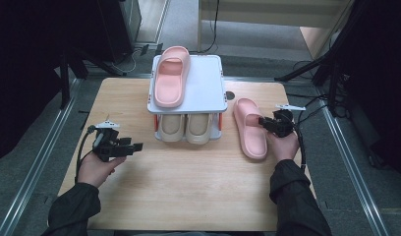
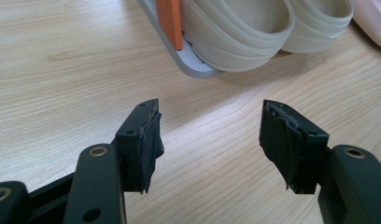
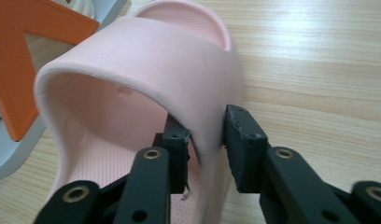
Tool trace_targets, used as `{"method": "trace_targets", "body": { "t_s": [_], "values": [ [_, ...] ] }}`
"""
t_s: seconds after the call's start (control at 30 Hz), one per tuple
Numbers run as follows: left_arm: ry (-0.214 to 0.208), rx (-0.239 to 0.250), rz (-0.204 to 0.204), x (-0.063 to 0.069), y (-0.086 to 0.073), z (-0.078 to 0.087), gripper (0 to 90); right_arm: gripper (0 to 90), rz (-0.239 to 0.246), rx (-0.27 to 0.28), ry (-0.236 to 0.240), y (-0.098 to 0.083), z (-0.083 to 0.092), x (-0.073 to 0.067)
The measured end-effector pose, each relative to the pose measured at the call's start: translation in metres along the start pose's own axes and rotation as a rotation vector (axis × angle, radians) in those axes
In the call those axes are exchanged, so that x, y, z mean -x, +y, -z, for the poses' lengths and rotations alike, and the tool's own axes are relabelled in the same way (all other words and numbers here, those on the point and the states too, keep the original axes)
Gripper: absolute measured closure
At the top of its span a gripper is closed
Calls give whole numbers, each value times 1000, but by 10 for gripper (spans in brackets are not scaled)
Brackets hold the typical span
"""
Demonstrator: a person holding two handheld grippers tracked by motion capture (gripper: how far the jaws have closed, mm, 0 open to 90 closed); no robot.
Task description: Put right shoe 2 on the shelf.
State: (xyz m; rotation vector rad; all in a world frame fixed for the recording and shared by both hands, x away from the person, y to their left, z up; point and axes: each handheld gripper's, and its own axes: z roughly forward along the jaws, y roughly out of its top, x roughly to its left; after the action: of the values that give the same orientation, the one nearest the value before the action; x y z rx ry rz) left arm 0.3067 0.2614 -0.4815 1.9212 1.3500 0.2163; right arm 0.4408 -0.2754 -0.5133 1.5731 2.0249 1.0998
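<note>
Here, the right gripper [image 1: 265, 123] clamps the pink slipper's [image 1: 249, 129] strap, right of the rack [image 1: 208, 83]; the left gripper [image 1: 134, 146] is open and empty.

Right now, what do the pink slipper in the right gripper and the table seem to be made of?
Pink slipper: likely soft moulded foam or rubber, matte; its strap is thick, seamless and dented where the right gripper pinches it. Table: wood or wood-look laminate, smooth with a slight sheen; the grain lines show, but which one I cannot tell.

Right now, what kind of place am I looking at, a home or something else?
Probably a lab or recording workspace, not a home: a bare wooden table with metal rails alongside, dark stands and cables around it, and a small shoe rack with slippers set out for gripper practice.
</note>
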Motion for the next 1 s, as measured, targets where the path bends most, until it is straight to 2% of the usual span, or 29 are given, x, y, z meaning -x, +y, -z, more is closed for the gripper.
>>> {"method": "trace_targets", "body": {
  "t_s": [0.17,0.23,0.33,0.43,0.53,0.67,0.8,1.0],
  "values": [
    [-4,1,2,0,1,-1,386,818,-33,1,-3,0,3,4],
    [-3,4,3,0,1,-1,386,822,-44,-1,14,0,3,6],
    [-4,4,3,-1,1,0,386,838,-46,-9,8,0,4,5],
    [-2,11,4,-1,1,0,386,838,-70,-18,15,0,4,4],
    [-5,7,2,-1,3,-1,384,837,-66,-25,6,2,7,2],
    [-12,-7,6,-2,6,-5,380,837,-85,-36,7,3,11,0],
    [-13,-23,6,-2,8,-6,377,835,-78,-47,7,2,13,-5],
    [-33,-14,-3,3,14,-9,376,829,-25,-31,-10,10,25,-13]
  ]
}}
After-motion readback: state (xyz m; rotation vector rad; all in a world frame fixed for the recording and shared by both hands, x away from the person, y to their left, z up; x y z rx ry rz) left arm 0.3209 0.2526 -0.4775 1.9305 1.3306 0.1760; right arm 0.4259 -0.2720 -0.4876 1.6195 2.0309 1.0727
